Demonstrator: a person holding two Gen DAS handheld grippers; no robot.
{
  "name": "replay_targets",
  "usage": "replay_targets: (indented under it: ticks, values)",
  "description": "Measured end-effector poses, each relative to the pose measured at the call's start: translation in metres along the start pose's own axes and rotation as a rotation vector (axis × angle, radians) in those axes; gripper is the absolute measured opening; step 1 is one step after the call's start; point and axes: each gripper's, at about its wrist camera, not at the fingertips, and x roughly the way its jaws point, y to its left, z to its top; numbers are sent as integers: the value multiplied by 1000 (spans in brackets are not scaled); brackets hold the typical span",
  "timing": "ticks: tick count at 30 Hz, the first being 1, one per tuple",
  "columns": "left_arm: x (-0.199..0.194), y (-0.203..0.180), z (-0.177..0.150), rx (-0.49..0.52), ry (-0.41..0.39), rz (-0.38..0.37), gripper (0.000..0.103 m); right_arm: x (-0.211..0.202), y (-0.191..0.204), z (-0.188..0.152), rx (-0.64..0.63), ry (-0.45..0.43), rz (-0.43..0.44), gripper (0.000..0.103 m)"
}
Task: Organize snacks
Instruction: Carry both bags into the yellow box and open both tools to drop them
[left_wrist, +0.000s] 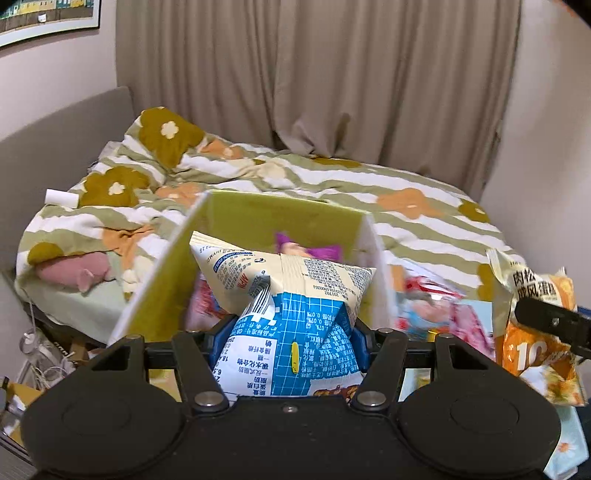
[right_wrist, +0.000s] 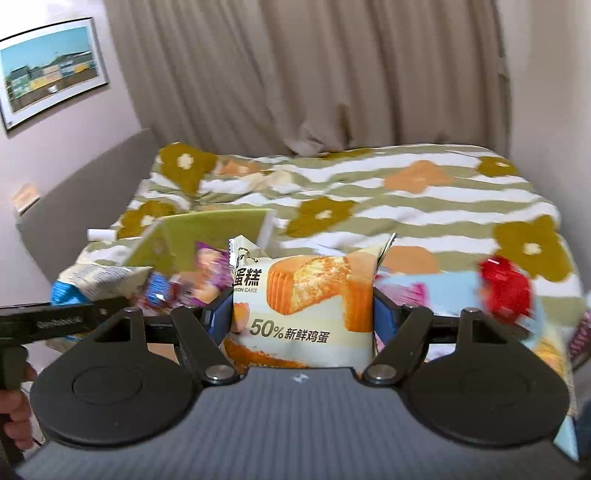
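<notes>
My left gripper is shut on a blue-and-cream snack packet, held up in front of an open green-lined box that stands on the bed. A purple packet and pink ones lie inside the box. My right gripper is shut on a cream chiffon cake packet with a cake picture. The left wrist view shows that cake packet at far right in the other gripper's black finger. In the right wrist view the box is at left, with the blue-and-cream packet beside it.
The bed carries a striped flower quilt. Loose packets lie right of the box, and a red one lies at right. A pink plush toy rests at the bed's left edge. Curtains hang behind. A hand grips the left tool.
</notes>
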Motion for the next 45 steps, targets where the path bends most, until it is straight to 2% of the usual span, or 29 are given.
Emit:
replay_targets:
  ticks: [4, 11, 12, 13, 15, 18, 26, 31, 41, 44, 45]
  values:
    - [24, 31, 8, 10, 42, 16, 65, 31, 44, 14, -31, 15, 27, 89]
    - [64, 65, 6, 41, 133, -30, 68, 79, 100, 20, -26, 74, 32, 89]
    - [67, 67, 4, 47, 144, -34, 75, 84, 105, 19, -20, 83, 29, 89]
    - [70, 69, 3, 57, 152, -42, 88, 89, 109, 18, -17, 92, 25, 89]
    - [73, 73, 1, 66, 149, -60, 99, 97, 116, 15, -13, 109, 11, 89]
    - [75, 80, -1, 65, 152, -94, 99, 108, 123, 11, -2, 135, -3, 89]
    - [68, 91, -2, 73, 130, -115, 99, 113, 135, 7, -21, 143, -9, 89]
    - [57, 94, -5, 78, 93, -86, 99, 123, 144, 17, -64, 151, 46, 89]
    - [44, 91, -6, 75, 62, 7, 99, 163, 144, 7, -121, 296, 132, 90]
    - [41, 87, -5, 86, 53, 32, 99, 164, 143, 4, -158, 309, 180, 97]
    - [40, 87, -5, 90, 49, 41, 99, 164, 142, 2, -167, 303, 195, 103]
